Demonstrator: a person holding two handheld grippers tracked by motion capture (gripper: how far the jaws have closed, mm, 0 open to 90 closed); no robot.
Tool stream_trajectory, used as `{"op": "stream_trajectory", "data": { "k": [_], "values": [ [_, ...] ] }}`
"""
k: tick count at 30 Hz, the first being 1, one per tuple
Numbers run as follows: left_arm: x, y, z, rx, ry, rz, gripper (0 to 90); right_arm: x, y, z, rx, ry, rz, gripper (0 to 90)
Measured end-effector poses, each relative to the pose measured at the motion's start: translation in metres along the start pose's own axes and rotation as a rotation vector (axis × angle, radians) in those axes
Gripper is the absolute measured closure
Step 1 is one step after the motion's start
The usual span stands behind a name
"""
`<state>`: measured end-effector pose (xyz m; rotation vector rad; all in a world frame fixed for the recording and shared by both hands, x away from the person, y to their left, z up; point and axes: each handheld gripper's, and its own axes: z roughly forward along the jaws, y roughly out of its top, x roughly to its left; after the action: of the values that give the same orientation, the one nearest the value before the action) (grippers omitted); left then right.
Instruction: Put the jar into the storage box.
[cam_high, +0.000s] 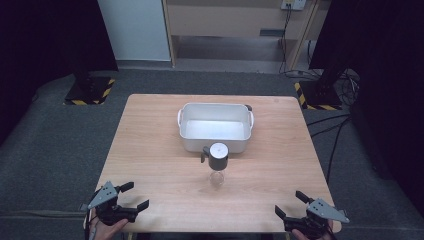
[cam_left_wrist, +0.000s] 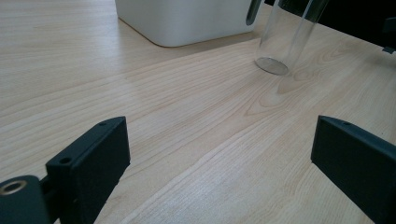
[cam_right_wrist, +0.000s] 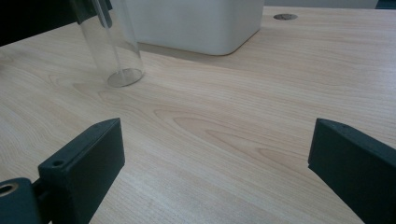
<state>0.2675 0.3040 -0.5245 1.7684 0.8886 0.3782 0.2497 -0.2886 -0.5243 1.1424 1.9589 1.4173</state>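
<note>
At the tabletop's (cam_high: 150, 150) centre the bottle (cam_high: 218, 165) stands upright, just in front of the white tub (cam_high: 189, 142). I see both tools spread, empty (near edge): left tool (cam_high: 134, 196) has it at two o'clock, right tool (cam_high: 291, 204) at ten, about equally near.

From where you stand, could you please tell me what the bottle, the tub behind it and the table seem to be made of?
The bottle: clear glass or hard plastic, since the table's grain shows through its wall; its cap looks like dark plastic with a silvery top. The tub: white, smooth, faintly glossy, probably plastic or enamelled metal. The table: light wood or wood-look laminate, matte, with visible grain.
</note>
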Motion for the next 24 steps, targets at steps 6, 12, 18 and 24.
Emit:
{"op": "stream_trajectory", "data": {
  "k": [6,12,18,24],
  "values": [
    [0.0006,-0.0003,0.0026,0.01,-0.003,-0.004,3.2,-0.002,-0.0002,0.0003,-0.003,-0.003,0.011,3.5],
    [0.0003,-0.0004,0.0028,0.014,-0.005,0.004,3.4,-0.0016,-0.0005,0.0001,-0.003,0.003,0.009,3.6],
    [-0.0016,-0.001,0.0026,0.019,-0.013,0.025,3.7,-0.0008,0.0002,0.0013,-0.003,0.004,0.004,3.9],
    [-0.0019,-0.0007,0.0026,0.017,-0.019,0.023,3.6,0.0004,0.0001,0.0002,0.003,-0.003,0.001,3.8]
  ]
}}
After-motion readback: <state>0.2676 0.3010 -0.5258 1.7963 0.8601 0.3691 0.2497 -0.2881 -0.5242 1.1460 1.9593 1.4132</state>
